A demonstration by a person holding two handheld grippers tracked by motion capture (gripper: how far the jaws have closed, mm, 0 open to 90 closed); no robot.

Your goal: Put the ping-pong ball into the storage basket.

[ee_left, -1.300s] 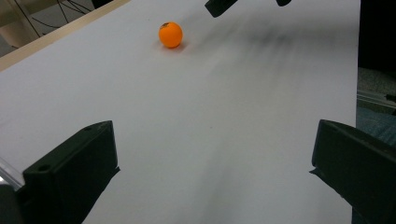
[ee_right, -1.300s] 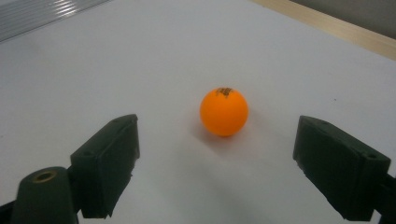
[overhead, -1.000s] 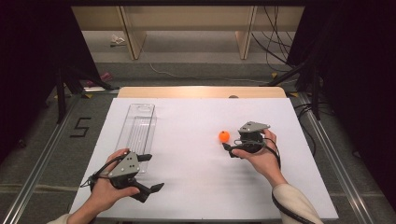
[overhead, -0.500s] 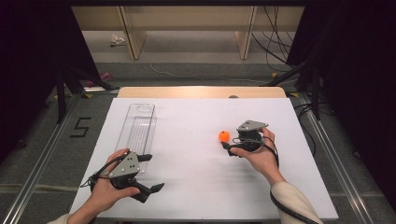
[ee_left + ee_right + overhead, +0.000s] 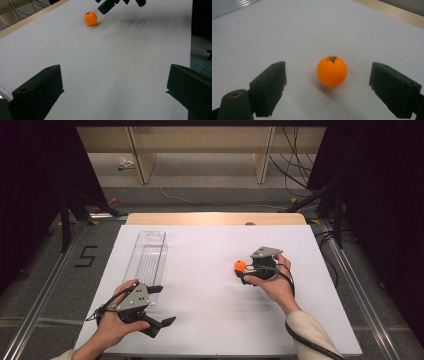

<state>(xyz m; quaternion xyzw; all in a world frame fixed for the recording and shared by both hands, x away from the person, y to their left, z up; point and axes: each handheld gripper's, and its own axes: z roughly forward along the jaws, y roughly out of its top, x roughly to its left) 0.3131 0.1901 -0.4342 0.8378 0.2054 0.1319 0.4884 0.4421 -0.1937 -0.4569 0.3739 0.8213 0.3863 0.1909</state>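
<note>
An orange ball [image 5: 240,265] rests on the white table sheet [image 5: 210,310], right of centre. My right gripper [image 5: 242,269] is open, pointing left, with one jaw on either side of the ball and not touching it. In the right gripper view the ball [image 5: 332,71] lies between the spread jaws of that gripper [image 5: 332,77]. My left gripper [image 5: 162,306] is open near the front left, with nothing between its jaws. In the left gripper view this gripper [image 5: 113,95] faces the far-off ball [image 5: 90,18] and the right gripper's jaws [image 5: 110,4].
A clear, long plastic tray [image 5: 147,257] lies on the left of the sheet, just beyond my left hand. A wooden table edge [image 5: 215,218] runs along the back. Cables and dark stands sit on the floor at the right.
My right gripper has edged slightly left, closer around the ball. The left gripper has barely shifted. The ball stays in place.
</note>
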